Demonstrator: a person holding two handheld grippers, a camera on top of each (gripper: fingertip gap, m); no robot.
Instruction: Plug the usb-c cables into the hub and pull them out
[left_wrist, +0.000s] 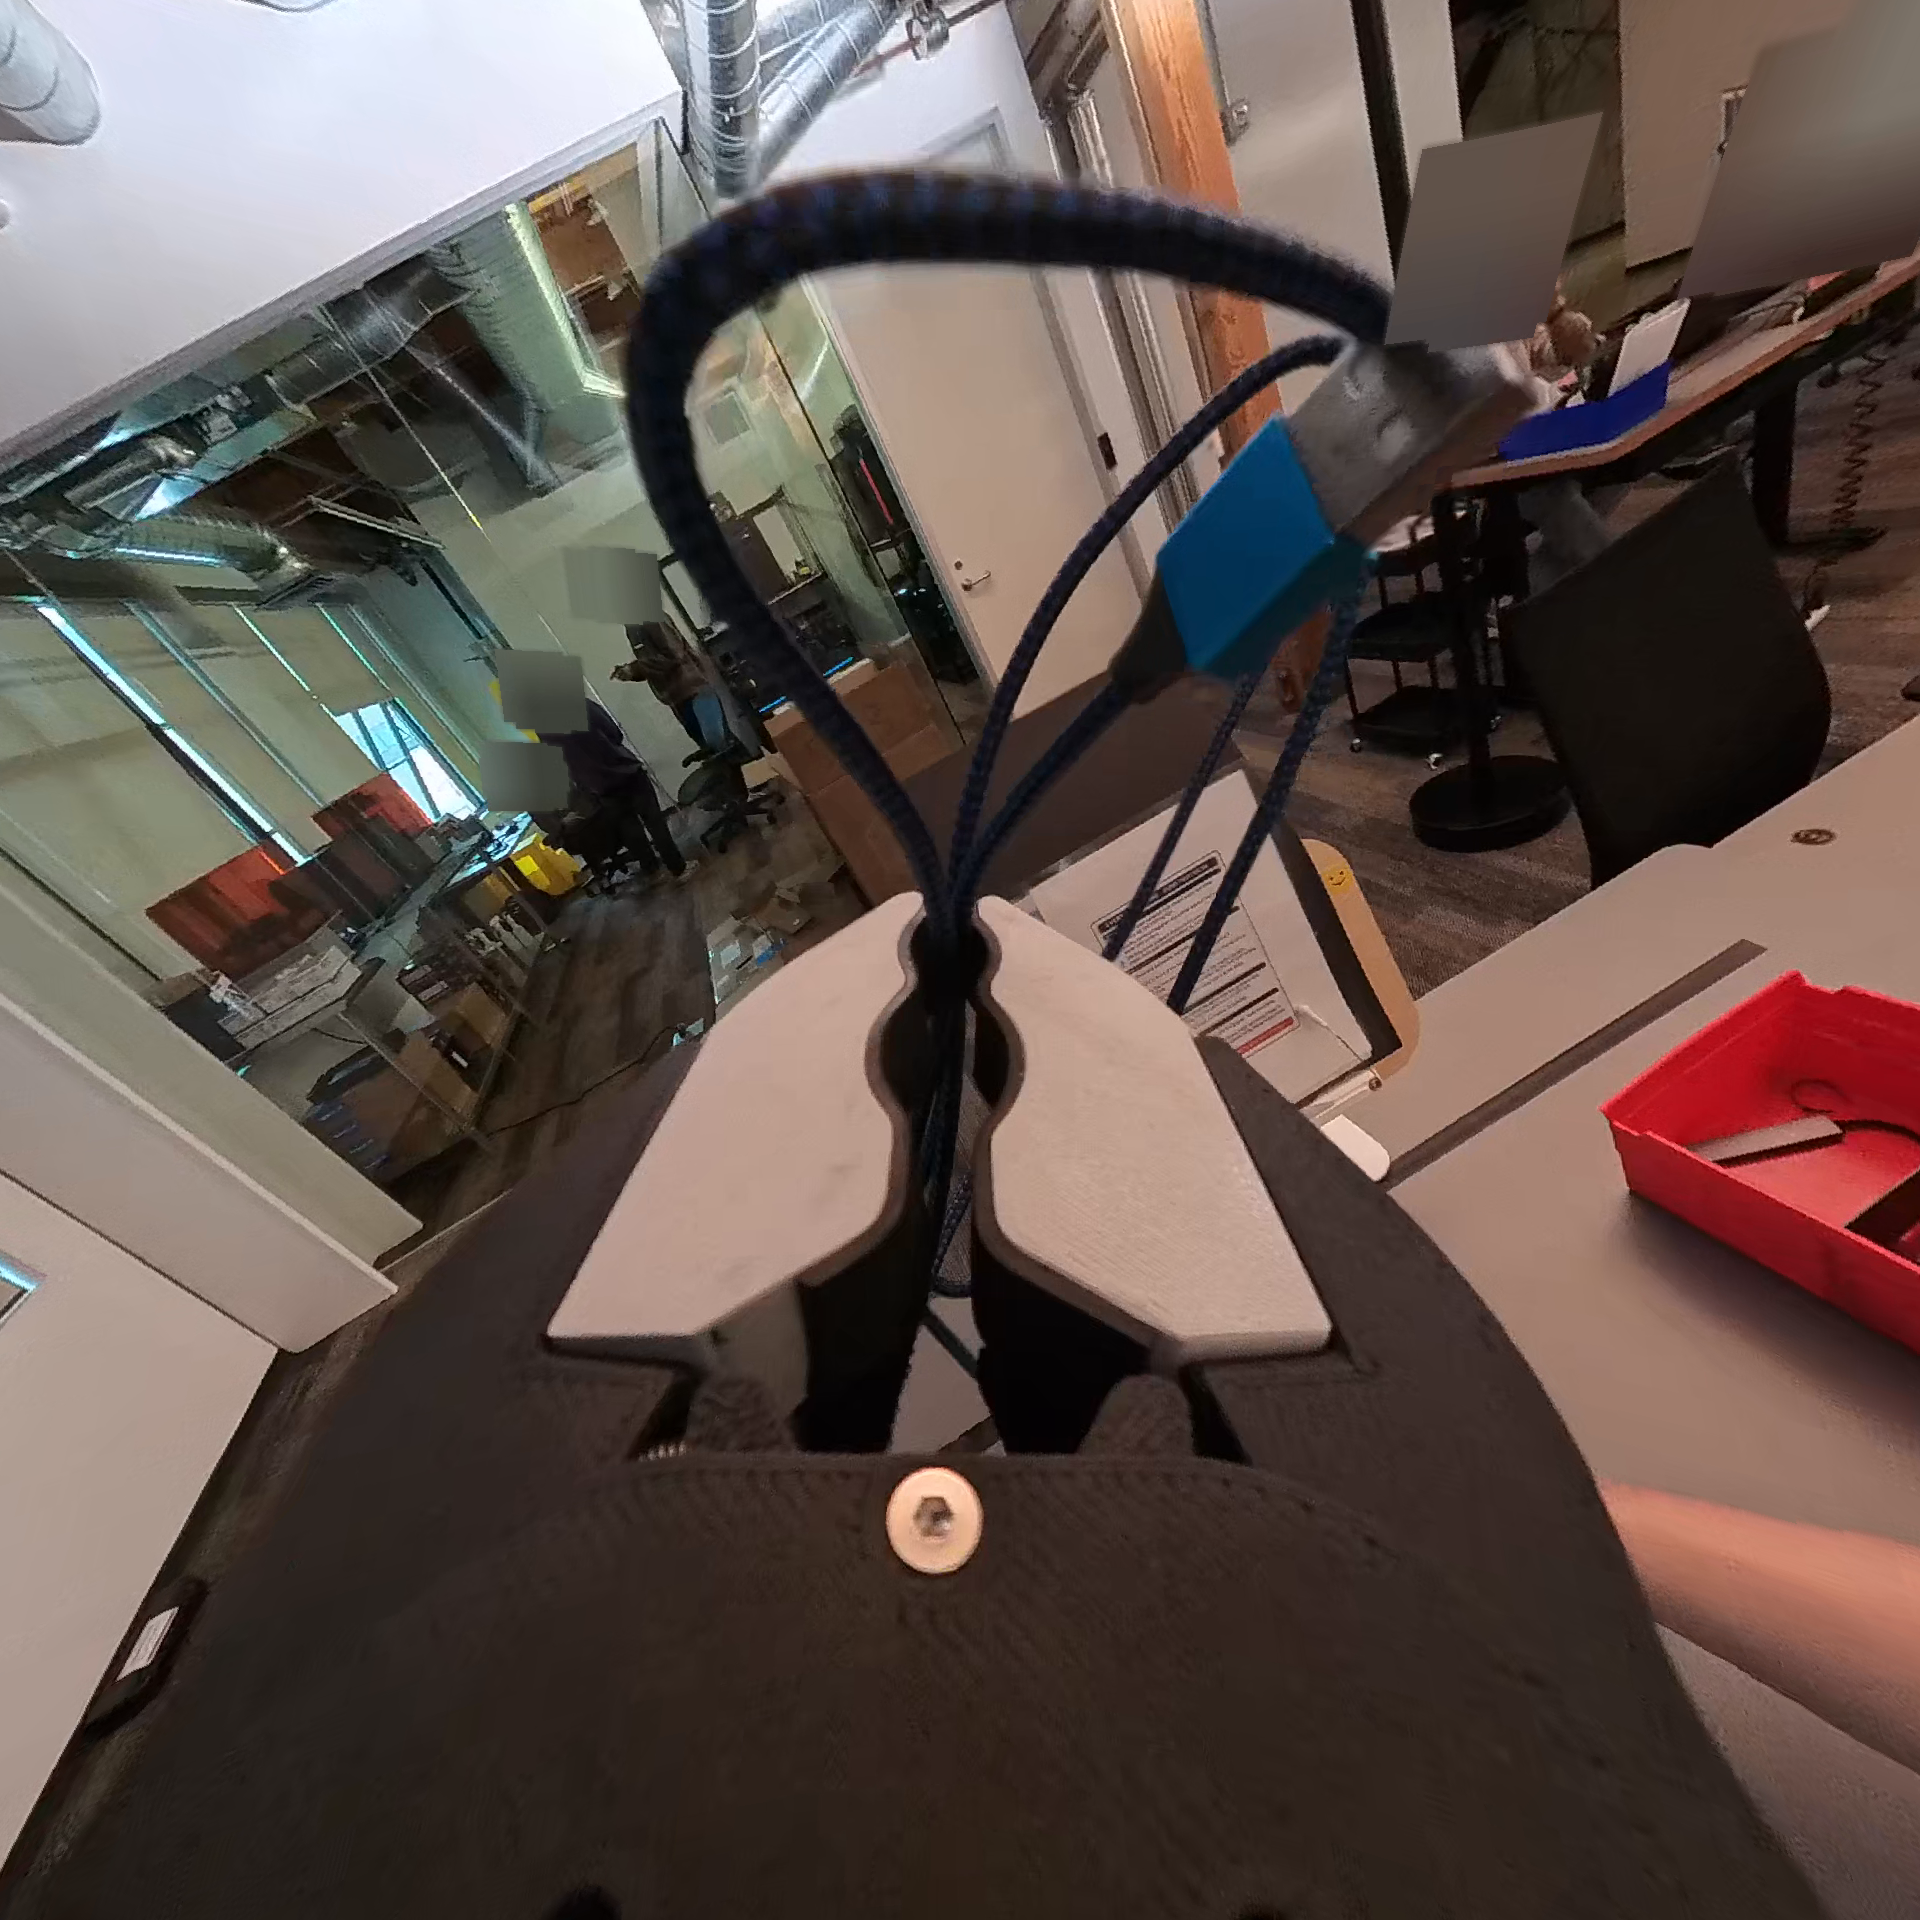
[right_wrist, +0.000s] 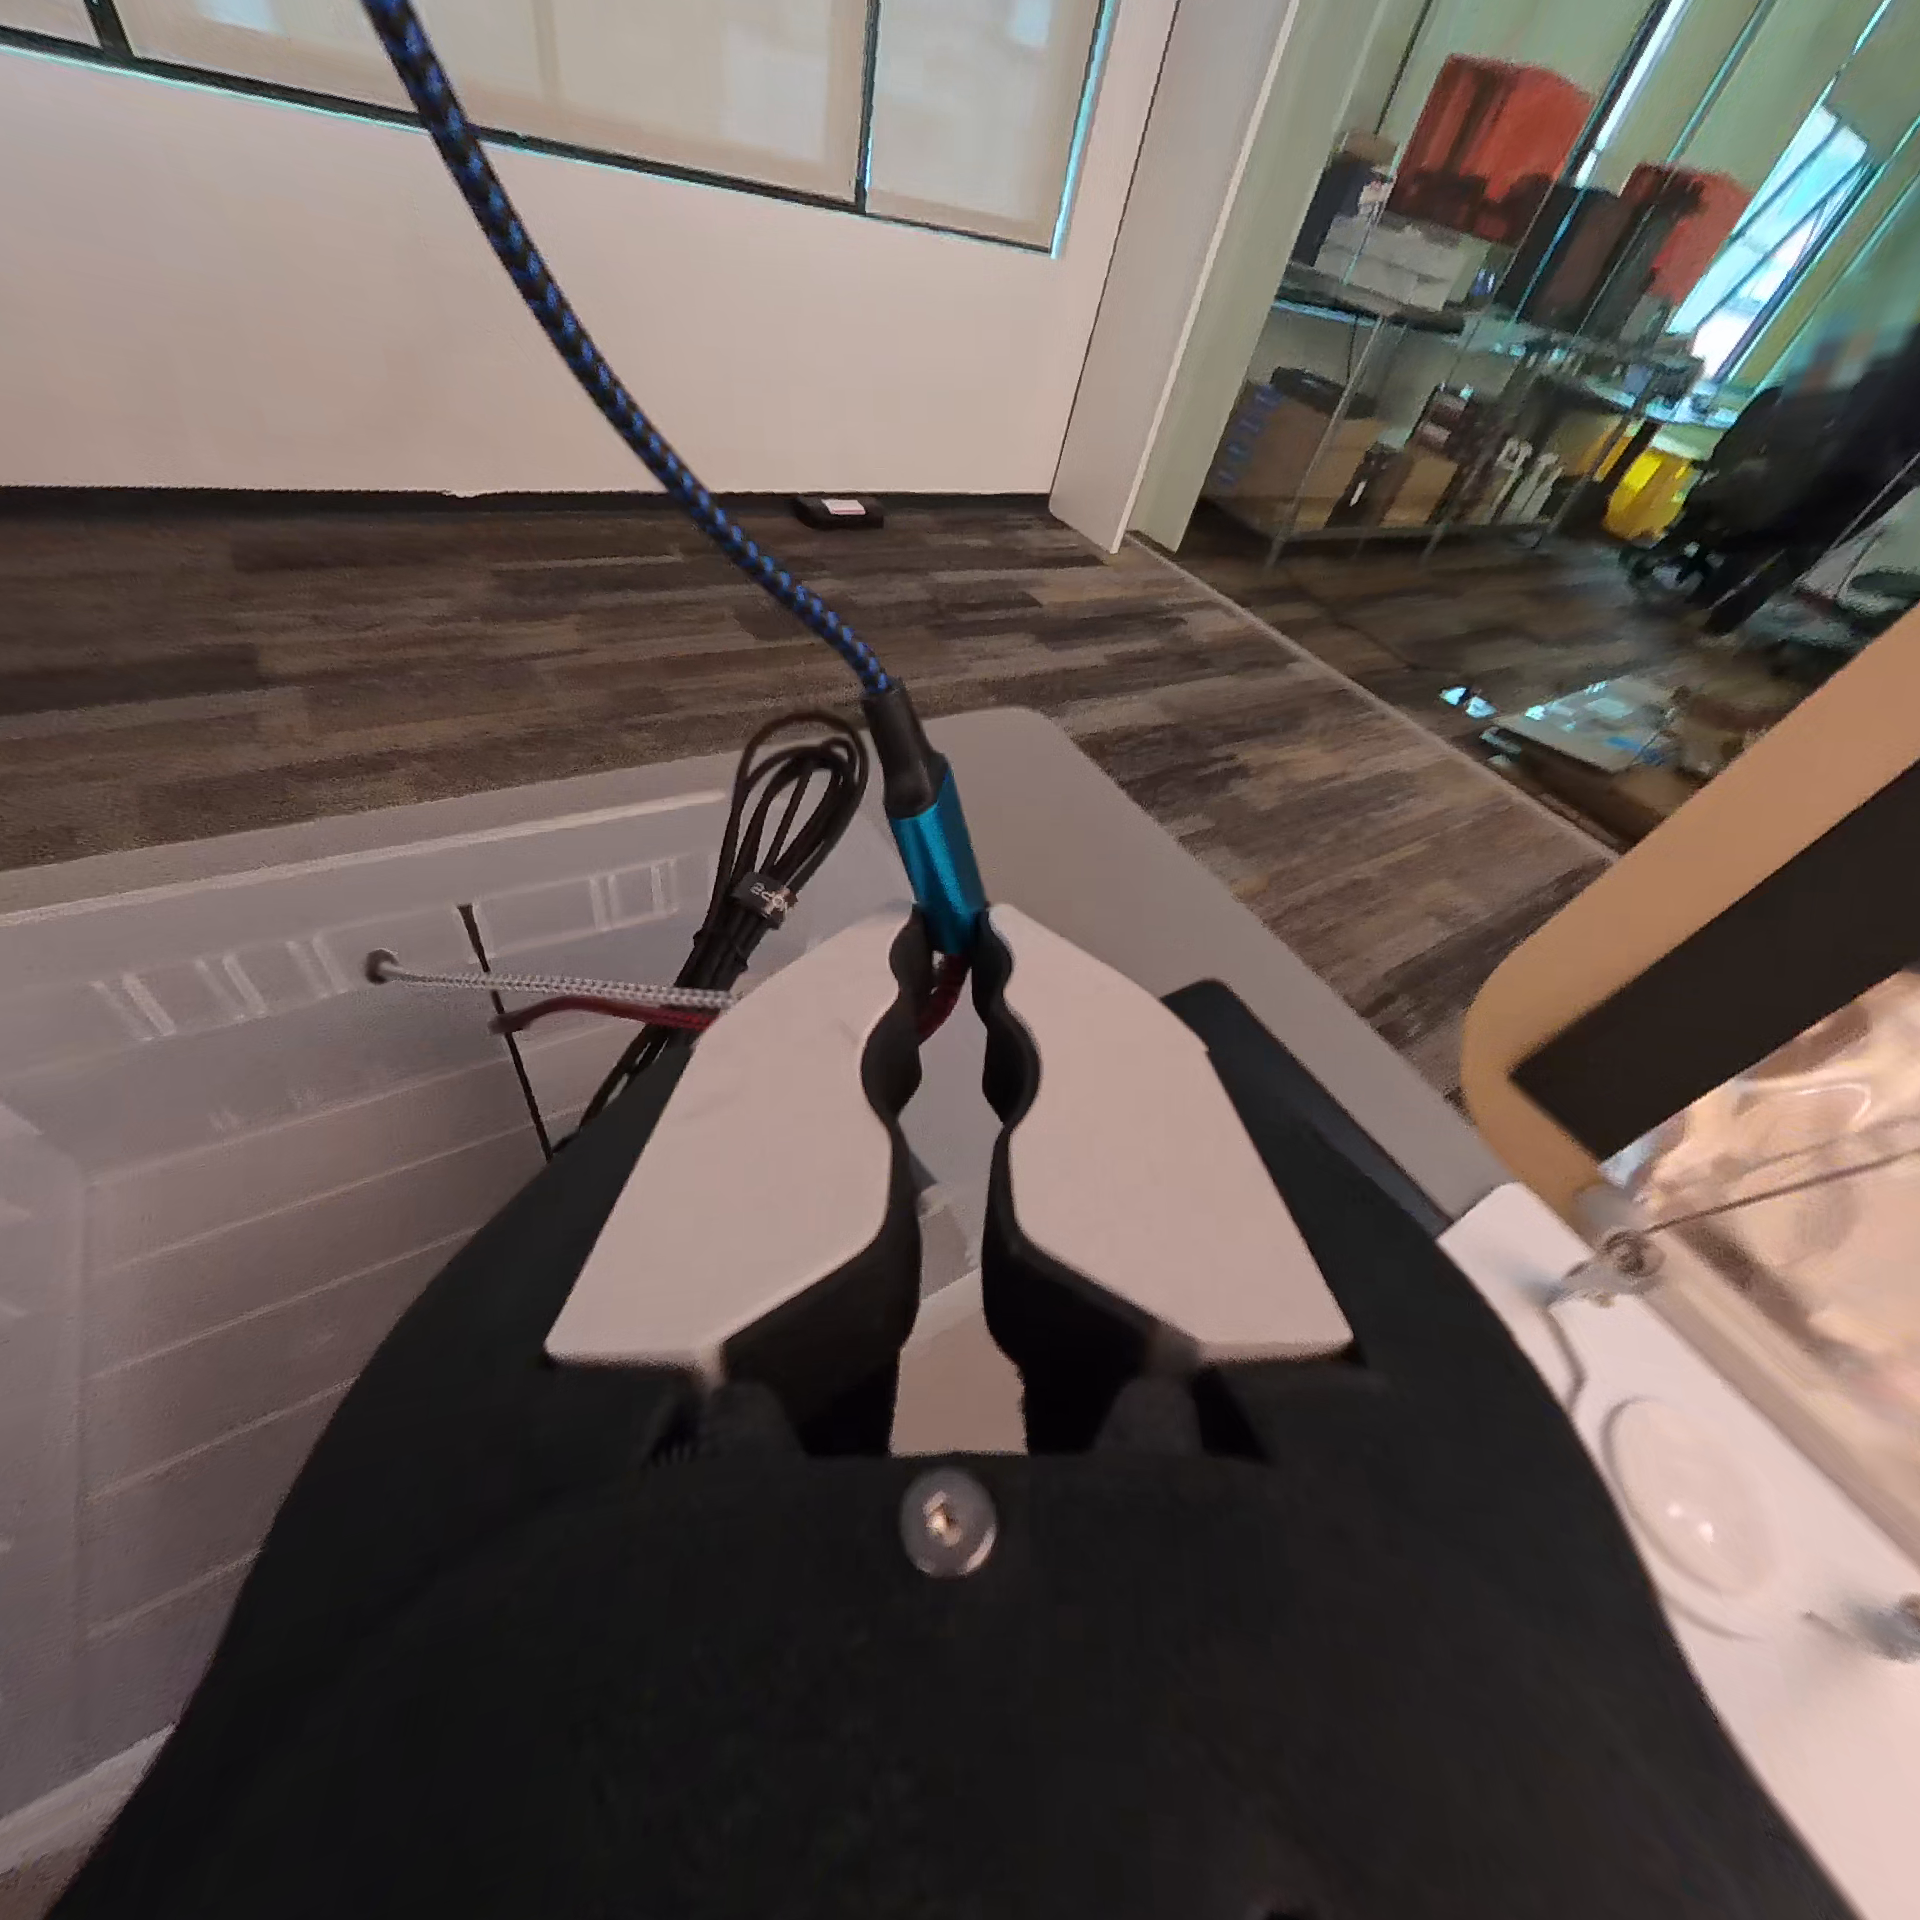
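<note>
Left hand-held gripper (left_wrist: 948, 940): its grey fingers (left_wrist: 790, 1122) are pressed together on several thin blue-and-black braided cables (left_wrist: 1049, 748), which run through the notches between the fingertips.
Thick braided cable (left_wrist: 935, 223): it rises from the left grip, arches overhead to the right and comes down to the hub.
Hub (left_wrist: 1262, 551): a block with a bright blue end and a dark grey body, hanging in the air up and to the right of the left fingertips, well clear of the worktop; it is blurred, so its ports cannot be made out.
Right hand-held gripper (right_wrist: 951, 935): closed at the tips on the lower end of a blue metal plug shell (right_wrist: 940, 857); the connector tip itself is hidden between the fingers.
Plug's cable (right_wrist: 582, 343): blue-and-black braid, running from the plug's black strain relief up and left out of the top of the right wrist view.
Other cables: a coiled black cable (right_wrist: 774, 831), a grey braided cable (right_wrist: 551, 985) and a red one (right_wrist: 613, 1013) lie just left of the right fingertips.
Worktop (left_wrist: 1621, 1299): grey, with a red tray (left_wrist: 1756, 1132) on it at the right of the left wrist view.
Person: a forearm (left_wrist: 1756, 1600) shows at the lower right edge of the left wrist view.
</note>
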